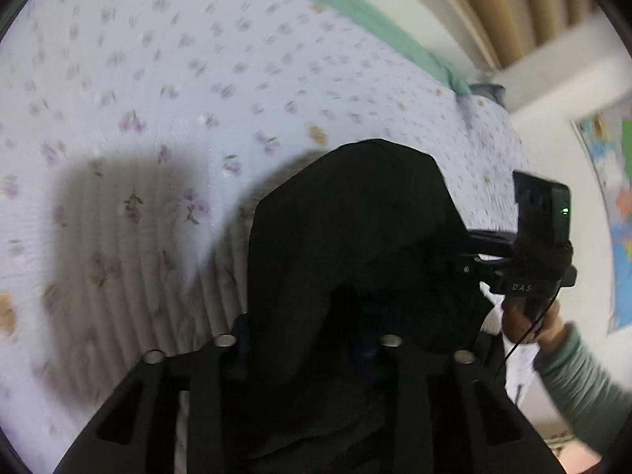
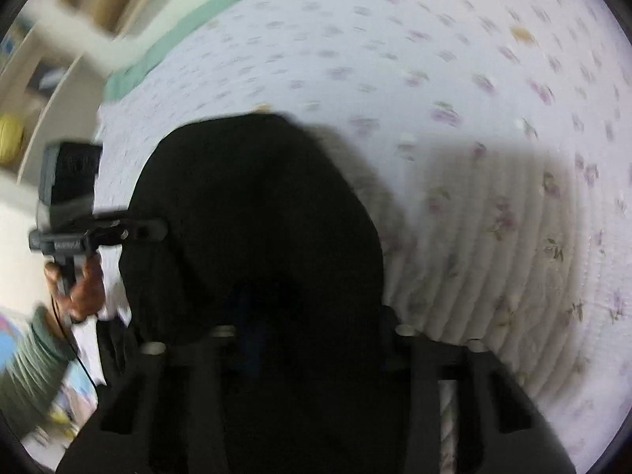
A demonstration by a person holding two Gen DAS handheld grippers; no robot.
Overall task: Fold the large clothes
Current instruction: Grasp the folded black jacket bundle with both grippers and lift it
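Note:
A black garment [image 1: 355,229] hangs bunched over my left gripper [image 1: 312,339] and hides its fingertips. It is lifted above the bed. My right gripper [image 1: 470,268] shows at the right of the left wrist view, its fingers reaching into the same cloth. In the right wrist view the black garment [image 2: 252,213] covers my right gripper [image 2: 312,328], and my left gripper [image 2: 158,231] grips the cloth's left edge. Both seem shut on the garment.
A bed with a white floral quilt [image 1: 177,79] fills most of both views, with a green sheet edge [image 1: 355,4] at the far side. Tan curtains [image 1: 513,0] and a wall map [image 1: 616,197] lie beyond. The person's hand and green sleeve [image 1: 572,367] hold the right gripper.

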